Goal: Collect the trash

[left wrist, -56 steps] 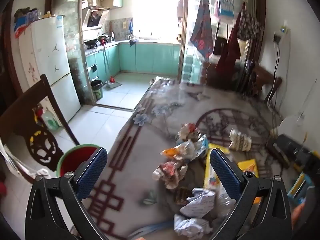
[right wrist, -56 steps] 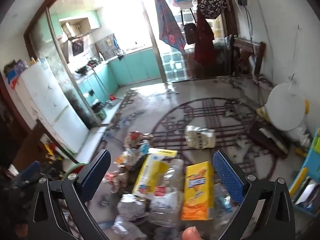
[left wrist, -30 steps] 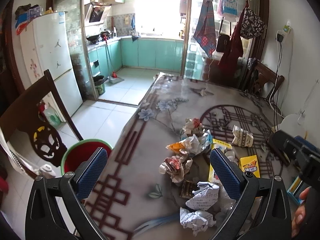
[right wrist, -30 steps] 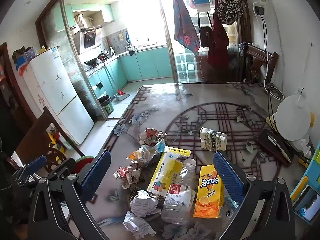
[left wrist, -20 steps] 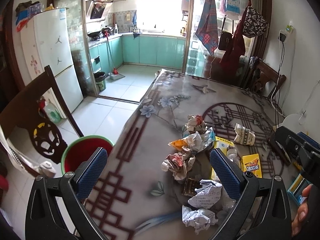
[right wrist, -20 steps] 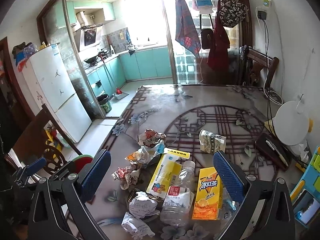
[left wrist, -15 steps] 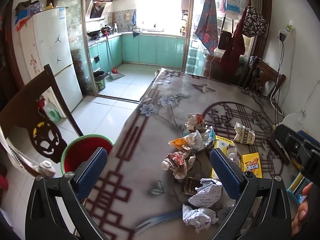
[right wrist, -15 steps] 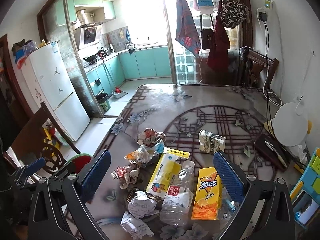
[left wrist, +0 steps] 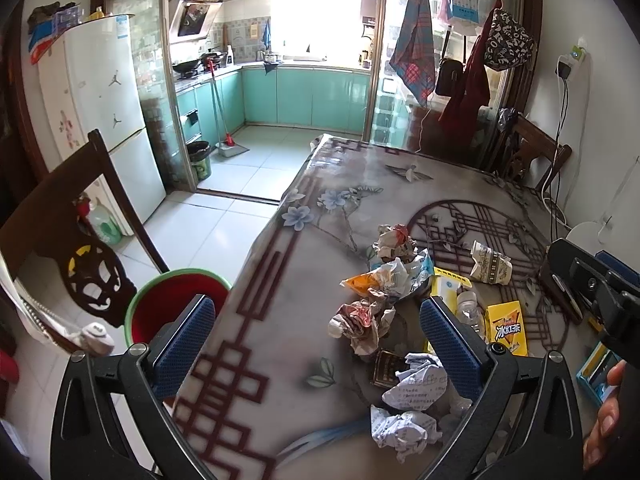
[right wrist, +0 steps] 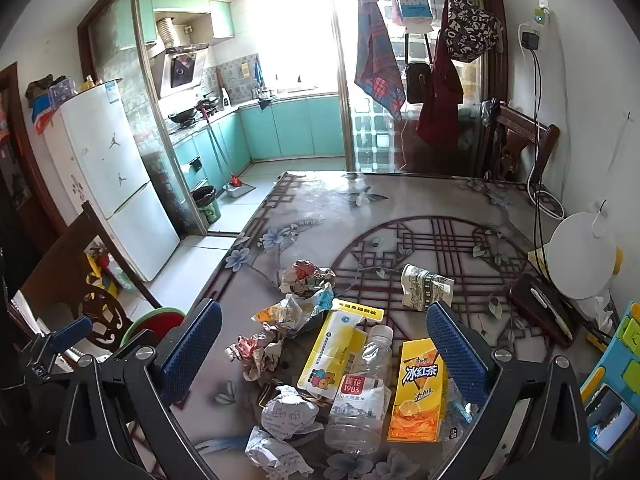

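Trash [right wrist: 344, 356] sits in a heap on the surface [right wrist: 400, 208]: paper balls, a wrapper, a bottle [right wrist: 360, 396] and a yellow juice box [right wrist: 418, 392]. My left tool [left wrist: 316, 340] and right tool [right wrist: 324, 344] both hang above it, spread wide and empty, ready to pick. I think the red bucket [left wrist: 172, 300] waits beside the surface to catch it all.

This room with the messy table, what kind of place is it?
Most likely a home dining area that opens onto a kitchen. A dining table with a patterned cover holds trash, a white refrigerator stands by the doorway, and teal kitchen cabinets with a range hood show beyond.
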{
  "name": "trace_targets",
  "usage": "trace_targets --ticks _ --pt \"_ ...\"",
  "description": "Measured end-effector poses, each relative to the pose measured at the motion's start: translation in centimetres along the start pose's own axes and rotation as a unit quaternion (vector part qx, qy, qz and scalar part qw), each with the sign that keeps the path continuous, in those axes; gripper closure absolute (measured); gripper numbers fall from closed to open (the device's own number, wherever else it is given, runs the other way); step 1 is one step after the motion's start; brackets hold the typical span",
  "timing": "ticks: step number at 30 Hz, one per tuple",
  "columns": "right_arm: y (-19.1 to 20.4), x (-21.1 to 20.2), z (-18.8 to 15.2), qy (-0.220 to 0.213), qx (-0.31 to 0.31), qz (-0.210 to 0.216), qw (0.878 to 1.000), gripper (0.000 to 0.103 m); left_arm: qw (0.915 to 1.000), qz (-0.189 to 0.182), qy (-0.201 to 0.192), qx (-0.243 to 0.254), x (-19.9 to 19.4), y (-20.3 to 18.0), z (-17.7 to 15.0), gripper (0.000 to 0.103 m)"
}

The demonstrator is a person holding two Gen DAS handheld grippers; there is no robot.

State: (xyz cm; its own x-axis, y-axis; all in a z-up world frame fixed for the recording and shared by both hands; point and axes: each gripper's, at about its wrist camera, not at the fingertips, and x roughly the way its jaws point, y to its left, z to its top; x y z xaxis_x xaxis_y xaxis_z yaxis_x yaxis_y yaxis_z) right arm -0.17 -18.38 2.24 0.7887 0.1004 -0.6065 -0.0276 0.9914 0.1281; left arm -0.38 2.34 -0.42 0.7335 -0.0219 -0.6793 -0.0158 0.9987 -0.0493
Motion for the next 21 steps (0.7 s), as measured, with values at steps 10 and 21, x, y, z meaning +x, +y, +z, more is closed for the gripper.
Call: trace_targets --ticks 10,21 --pt "0.52 0.02 0.13 -0.001 -0.004 -0.004 1.000 0.000 1.0000 0.007 0.004 0.005 -0.06 0.23 0.17 0.000" --pt "0.54 0.09 0.15 -0.001 -0.003 -0.004 1.000 0.000 0.9999 0.010 0.005 0.006 -0.07 0.40 0.27 0.000"
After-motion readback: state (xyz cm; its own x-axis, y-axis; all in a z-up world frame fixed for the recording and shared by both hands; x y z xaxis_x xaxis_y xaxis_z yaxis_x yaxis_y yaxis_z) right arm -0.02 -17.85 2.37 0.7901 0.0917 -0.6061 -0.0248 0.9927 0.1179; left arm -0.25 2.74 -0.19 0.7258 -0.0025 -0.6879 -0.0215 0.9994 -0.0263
